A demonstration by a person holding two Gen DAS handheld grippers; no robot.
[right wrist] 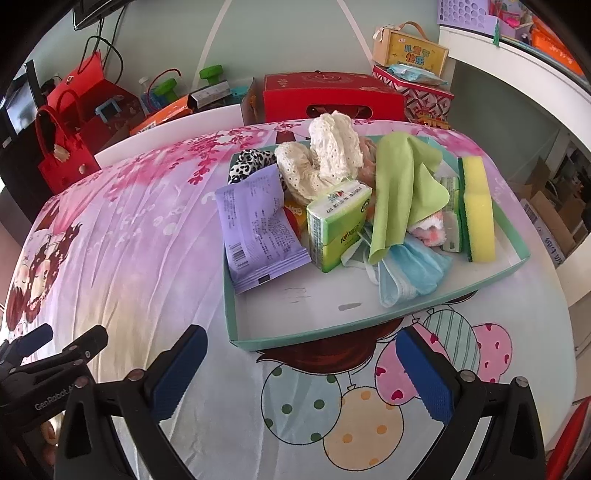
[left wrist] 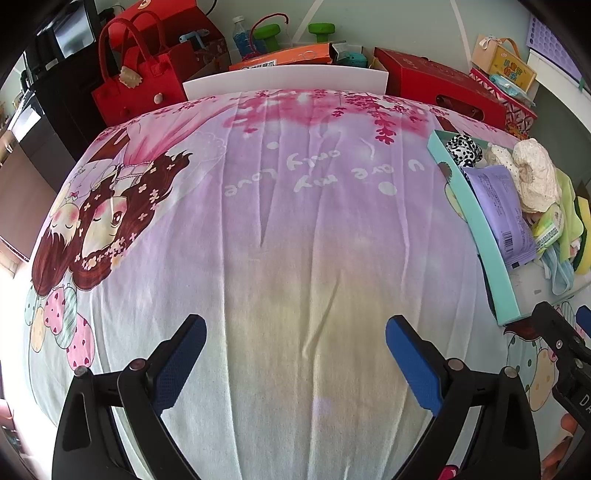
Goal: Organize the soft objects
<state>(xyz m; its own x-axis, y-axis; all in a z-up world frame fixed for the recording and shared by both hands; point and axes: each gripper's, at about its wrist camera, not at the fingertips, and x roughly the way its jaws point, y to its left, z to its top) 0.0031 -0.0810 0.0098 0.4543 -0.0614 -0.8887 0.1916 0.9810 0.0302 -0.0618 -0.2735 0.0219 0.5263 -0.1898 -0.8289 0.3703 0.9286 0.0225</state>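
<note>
A shallow teal tray (right wrist: 258,341) on the cartoon-print cloth holds soft things: a purple wipes pack (right wrist: 255,229), a green tissue pack (right wrist: 334,221), a cream lace cloth (right wrist: 325,155), a green cloth (right wrist: 402,184), a yellow sponge (right wrist: 478,206), blue face masks (right wrist: 413,273) and a leopard scrunchie (right wrist: 249,162). My right gripper (right wrist: 301,373) is open and empty just in front of the tray. My left gripper (left wrist: 295,365) is open and empty over bare cloth, left of the tray (left wrist: 495,266).
Red bags (left wrist: 144,81) and red boxes (left wrist: 439,85) stand behind the table's far edge, with green dumbbells (left wrist: 321,29) and a white board (left wrist: 284,79). A white shelf (right wrist: 517,62) is at the right. The cloth (left wrist: 295,240) is wrinkled.
</note>
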